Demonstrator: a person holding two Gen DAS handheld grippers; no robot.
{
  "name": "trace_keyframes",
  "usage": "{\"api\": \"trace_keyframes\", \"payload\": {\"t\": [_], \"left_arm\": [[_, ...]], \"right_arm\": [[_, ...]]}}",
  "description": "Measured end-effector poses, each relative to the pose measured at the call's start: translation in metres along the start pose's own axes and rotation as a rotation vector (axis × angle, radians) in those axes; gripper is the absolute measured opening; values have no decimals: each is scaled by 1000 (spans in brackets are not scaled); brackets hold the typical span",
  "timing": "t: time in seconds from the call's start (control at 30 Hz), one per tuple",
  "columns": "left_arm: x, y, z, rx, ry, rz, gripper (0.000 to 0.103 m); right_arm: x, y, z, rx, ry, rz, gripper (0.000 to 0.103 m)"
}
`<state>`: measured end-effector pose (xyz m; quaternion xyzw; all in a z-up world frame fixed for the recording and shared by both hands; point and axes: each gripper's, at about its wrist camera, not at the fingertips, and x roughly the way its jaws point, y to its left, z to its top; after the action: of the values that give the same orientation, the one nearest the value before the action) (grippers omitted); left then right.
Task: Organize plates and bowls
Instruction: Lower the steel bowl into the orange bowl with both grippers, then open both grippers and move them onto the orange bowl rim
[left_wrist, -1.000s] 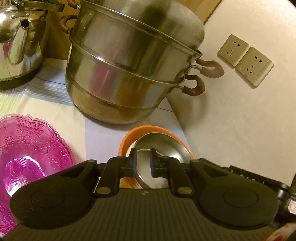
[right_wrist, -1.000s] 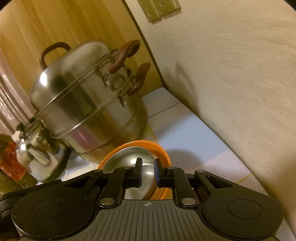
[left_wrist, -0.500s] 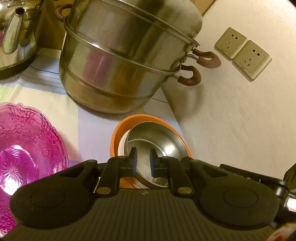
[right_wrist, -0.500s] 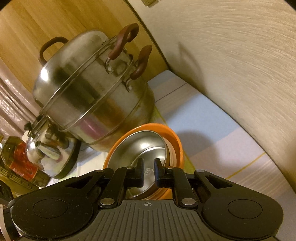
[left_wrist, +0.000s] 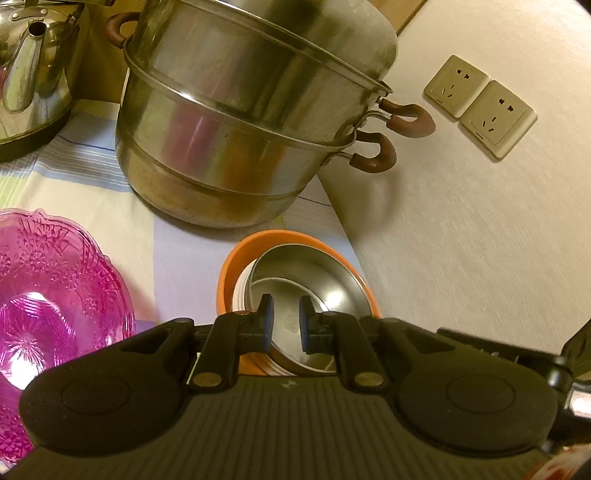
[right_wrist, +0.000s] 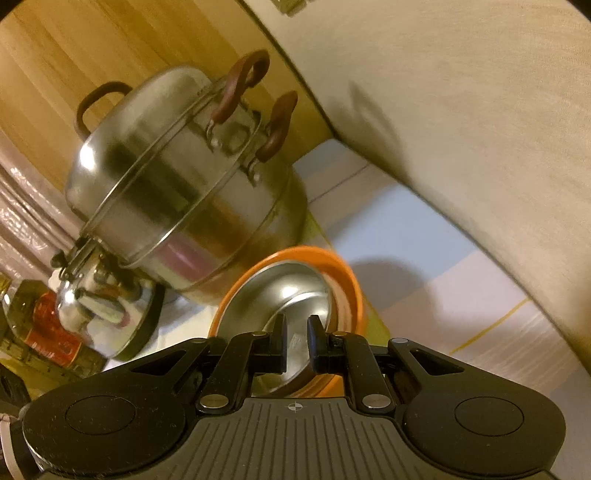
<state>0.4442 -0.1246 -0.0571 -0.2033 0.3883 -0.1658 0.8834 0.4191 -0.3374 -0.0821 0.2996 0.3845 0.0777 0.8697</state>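
Observation:
An orange bowl (left_wrist: 229, 280) (right_wrist: 351, 291) sits on the striped cloth close to the wall. A pale ribbed bowl (left_wrist: 242, 291) is nested in it, and a steel bowl (left_wrist: 325, 280) (right_wrist: 288, 291) lies tilted on top. My left gripper (left_wrist: 286, 323) hovers over the near side of the stack, shut, with nothing between its fingers. My right gripper (right_wrist: 297, 334) points at the same stack from the right, also shut and empty. The stack's near rims are hidden behind both grippers. A pink cut-glass plate (left_wrist: 55, 295) lies to the left.
A large two-tier steel steamer pot (left_wrist: 240, 129) (right_wrist: 192, 195) stands just behind the bowls. A steel kettle (left_wrist: 29, 74) (right_wrist: 99, 306) is at the far left, with a bottle (right_wrist: 40, 325) beside it. The wall, which carries two sockets (left_wrist: 480, 107), closes off the right side.
The right wrist view has rolled, so the pot leans more and the sockets have left the frame. The left view shifted only slightly. The bowls stayed put and both grippers stayed shut.

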Motion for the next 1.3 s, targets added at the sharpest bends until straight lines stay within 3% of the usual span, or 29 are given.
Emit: {"api": "trace_keyframes", "payload": {"t": [0.27, 0.5, 0.7, 0.97, 1.03, 1.1, 1.3], "left_arm": [[1, 0, -2, 4, 6, -7, 12], [8, 2, -8, 5, 37, 6, 12], [2, 6, -3, -13, 8, 1, 12], [-8, 11, 6, -38, -56, 10, 13], [-10, 15, 9, -51, -62, 15, 14], [-10, 17, 11, -58, -63, 20, 19], [-8, 24, 12, -84, -63, 23, 33]], "right_arm": [[-3, -5, -1, 27, -20, 27, 13], [8, -7, -9, 39, 35, 11, 13], [-2, -4, -4, 27, -26, 24, 13], [-12, -3, 0, -12, -100, -36, 15], [-14, -5, 0, -18, -119, -60, 28], [-16, -8, 1, -7, -136, -77, 65], [-14, -16, 2, 12, -127, -96, 67]]}}
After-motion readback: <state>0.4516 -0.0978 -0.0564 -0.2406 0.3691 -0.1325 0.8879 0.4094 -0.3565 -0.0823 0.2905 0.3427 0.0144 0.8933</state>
